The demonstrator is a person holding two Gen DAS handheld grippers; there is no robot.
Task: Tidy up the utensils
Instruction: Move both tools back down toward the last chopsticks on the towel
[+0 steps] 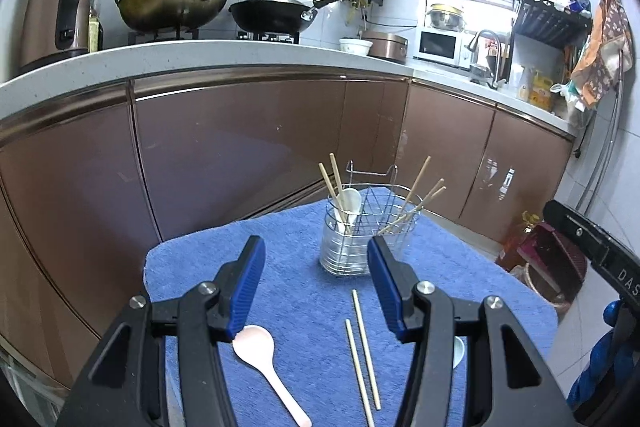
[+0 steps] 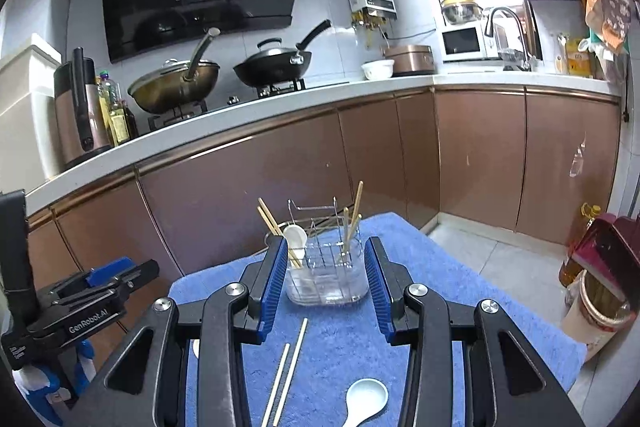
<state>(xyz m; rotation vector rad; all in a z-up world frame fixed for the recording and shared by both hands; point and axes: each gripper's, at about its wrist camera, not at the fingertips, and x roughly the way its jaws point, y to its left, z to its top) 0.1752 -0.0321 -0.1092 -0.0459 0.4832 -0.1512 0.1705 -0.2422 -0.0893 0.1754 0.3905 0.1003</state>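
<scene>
A wire utensil holder [image 1: 360,227] in a clear tray stands at the far end of a blue towel [image 1: 300,267]; it holds several chopsticks and a white spoon. It also shows in the right wrist view [image 2: 326,267]. A pair of loose chopsticks [image 1: 364,347] [image 2: 288,371] lies on the towel. A pink spoon [image 1: 260,359] lies near the left finger. A pale blue spoon [image 2: 366,401] lies near the right gripper. My left gripper [image 1: 316,259] is open and empty above the towel. My right gripper [image 2: 326,259] is open and empty, in line with the holder.
Brown cabinets [image 2: 280,179] and a white counter with two woks [image 2: 224,75] stand behind the towel. A red dustpan and a bin [image 2: 600,267] stand on the floor at right. The left gripper shows at the left edge of the right wrist view [image 2: 80,291].
</scene>
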